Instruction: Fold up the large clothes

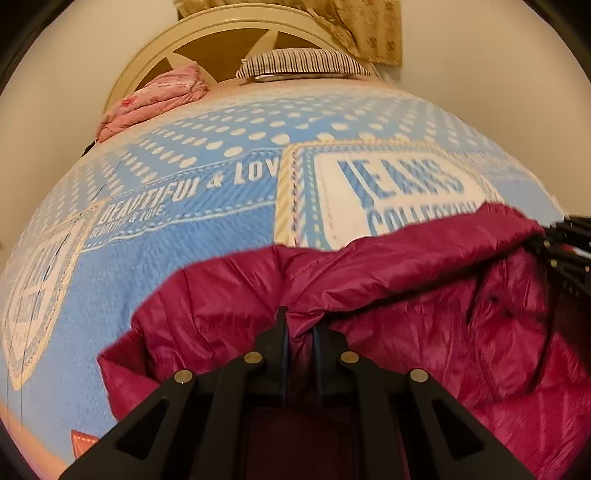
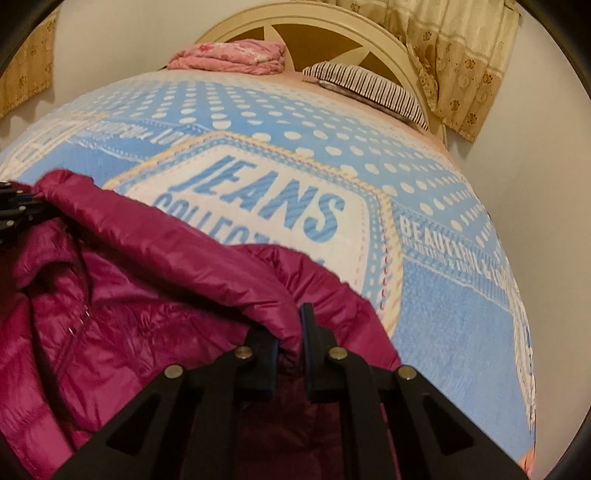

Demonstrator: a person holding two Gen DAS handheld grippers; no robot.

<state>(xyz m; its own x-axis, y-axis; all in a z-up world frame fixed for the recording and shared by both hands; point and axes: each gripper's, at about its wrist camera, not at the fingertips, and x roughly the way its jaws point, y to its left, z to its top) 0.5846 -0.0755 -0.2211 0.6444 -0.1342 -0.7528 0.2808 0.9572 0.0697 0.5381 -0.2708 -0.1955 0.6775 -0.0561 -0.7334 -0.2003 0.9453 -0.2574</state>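
Magenta jacket [image 1: 424, 295] lies on the near end of the bed [image 1: 166, 266]. Left tongs [image 1: 300, 325] pinch a fold of it between nearly closed jaws; right tongs [image 2: 291, 325] pinch its edge likewise. Beyond lies the blue blanket [image 2: 443, 295], then a pink quilt [image 2: 229, 55] and striped pillow [image 2: 369, 88] at the headboard [image 2: 369, 33].

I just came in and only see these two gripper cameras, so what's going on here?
A person is working on a magenta puffer jacket spread on a bed with a blue blanket. The left tool is shut on a fold of the jacket's upper edge, and the right tool is shut on another part of that edge. No fold shows yet. A pink bundle and a striped pillow lie by the headboard.
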